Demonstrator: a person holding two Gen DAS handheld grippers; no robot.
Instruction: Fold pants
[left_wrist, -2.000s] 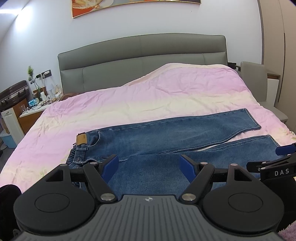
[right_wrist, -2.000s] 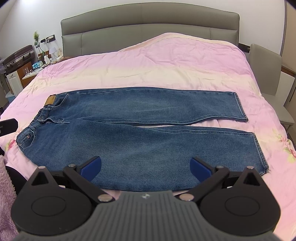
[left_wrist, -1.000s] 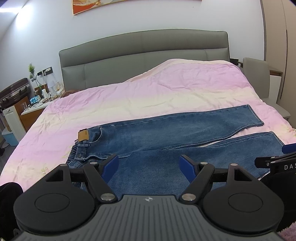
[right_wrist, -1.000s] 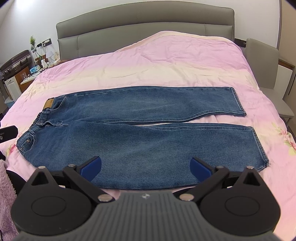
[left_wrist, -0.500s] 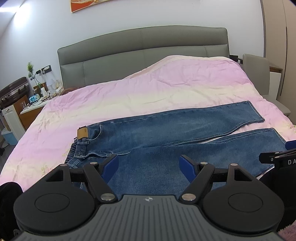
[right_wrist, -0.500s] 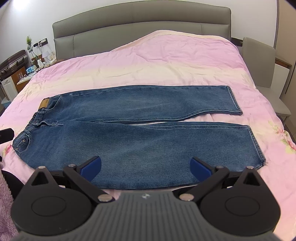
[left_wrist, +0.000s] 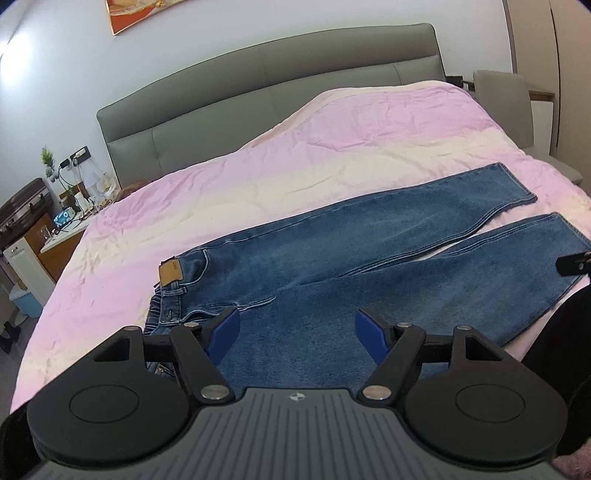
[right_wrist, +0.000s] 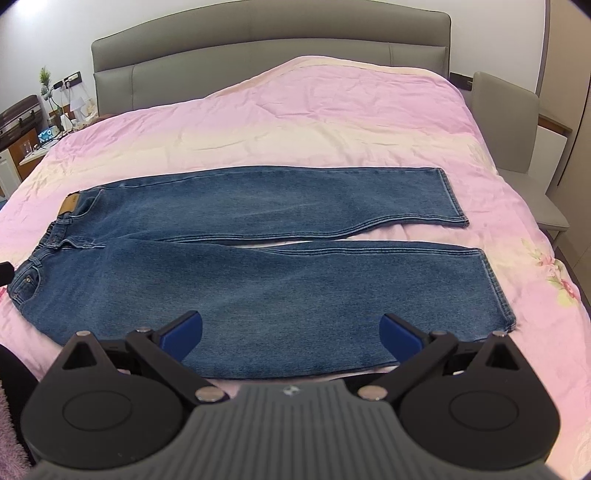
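Observation:
Blue jeans (right_wrist: 258, 273) lie flat across the pink bedspread (right_wrist: 314, 122), waist at the left, both legs running right with a thin gap between them. In the left wrist view the jeans (left_wrist: 369, 258) fill the lower half, with a tan waistband patch (left_wrist: 171, 273). My left gripper (left_wrist: 297, 328) hovers above the near thigh by the waist; its jaws are wide and closing, with no cloth between them. Over the near leg's front edge my right gripper (right_wrist: 291, 332) stands open and empty. The right gripper's tip (left_wrist: 574, 263) shows at the left wrist view's right edge.
A grey padded headboard (right_wrist: 258, 40) closes the far side of the bed. A cluttered bedside table (left_wrist: 62, 229) stands at the left, a grey chair (right_wrist: 517, 122) at the right. A fuzzy pink sleeve (right_wrist: 9, 424) shows at the lower left.
The left wrist view has rolled, so the bed now tilts, and it has come a little nearer the waist. The left jaws stand slightly narrower. The right gripper has barely shifted.

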